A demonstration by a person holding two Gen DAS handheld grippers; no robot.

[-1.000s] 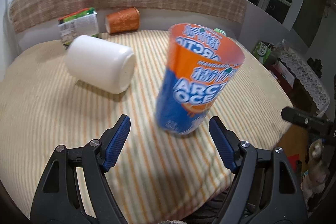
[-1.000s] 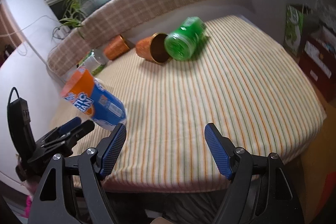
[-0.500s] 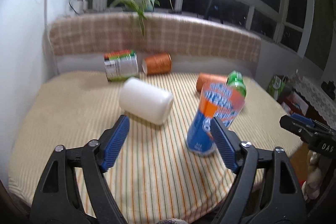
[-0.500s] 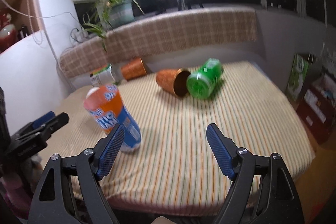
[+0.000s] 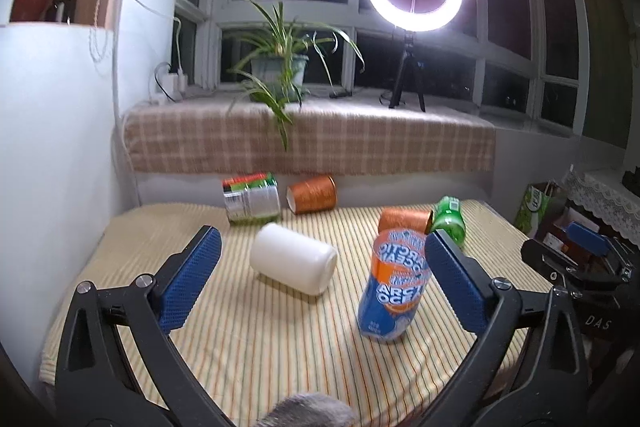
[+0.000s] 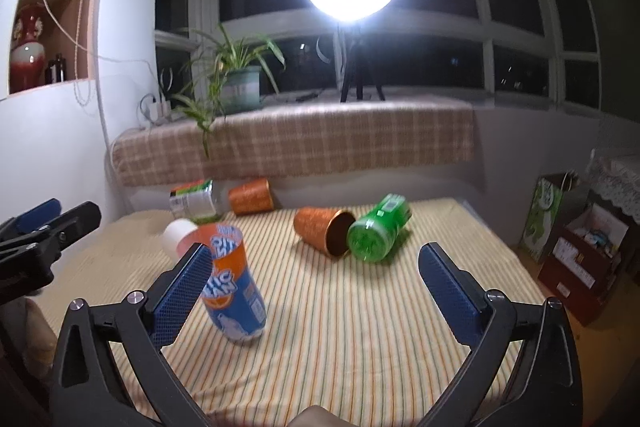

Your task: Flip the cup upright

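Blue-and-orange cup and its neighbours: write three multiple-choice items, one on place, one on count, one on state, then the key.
1. Where does the blue-and-orange cup stand on the striped table?
A. near the front edge
B. against the back wall
C. on the windowsill

2. How many copper-orange cups lie on their sides?
A. none
B. two
C. four

3. How is the left hand-held gripper?
A. shut on the cup
B. shut on nothing
C. open, holding nothing

Key:
1 A: it stands well forward of the other containers.
2 B: one copper cup lies beside the green bottle, and another copper cup lies at the back by the labelled jar.
3 C: the jaws are spread wide, the cup standing free beyond them; the right hand-held gripper is open too.
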